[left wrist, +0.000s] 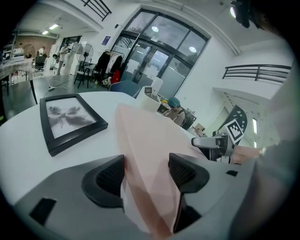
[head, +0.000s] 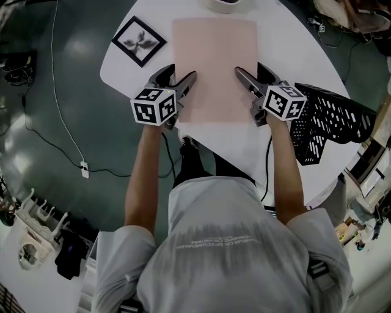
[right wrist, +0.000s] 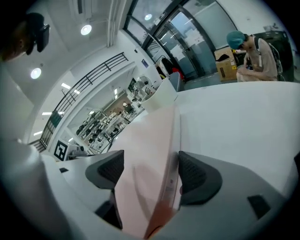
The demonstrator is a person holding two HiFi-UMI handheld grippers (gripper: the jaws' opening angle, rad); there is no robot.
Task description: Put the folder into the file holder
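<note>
A pale pink folder [head: 214,67] lies flat on the round white table [head: 287,49]. My left gripper [head: 182,76] stands at its left edge near the front corner, and my right gripper [head: 250,70] at its right edge. In the left gripper view the folder [left wrist: 150,140] runs slanted between the jaws of the open left gripper [left wrist: 146,171], and the pads stand wide apart. In the right gripper view the folder [right wrist: 150,140] passes between the jaws of the open right gripper [right wrist: 151,171], its edge close to the right pad. The black mesh file holder [head: 330,122] sits at the table's right side.
A black-framed picture [head: 139,40] lies on the table left of the folder, also seen in the left gripper view [left wrist: 70,119]. A white round object [head: 223,5] stands at the far edge. A cable [head: 61,122] and clutter lie on the dark floor.
</note>
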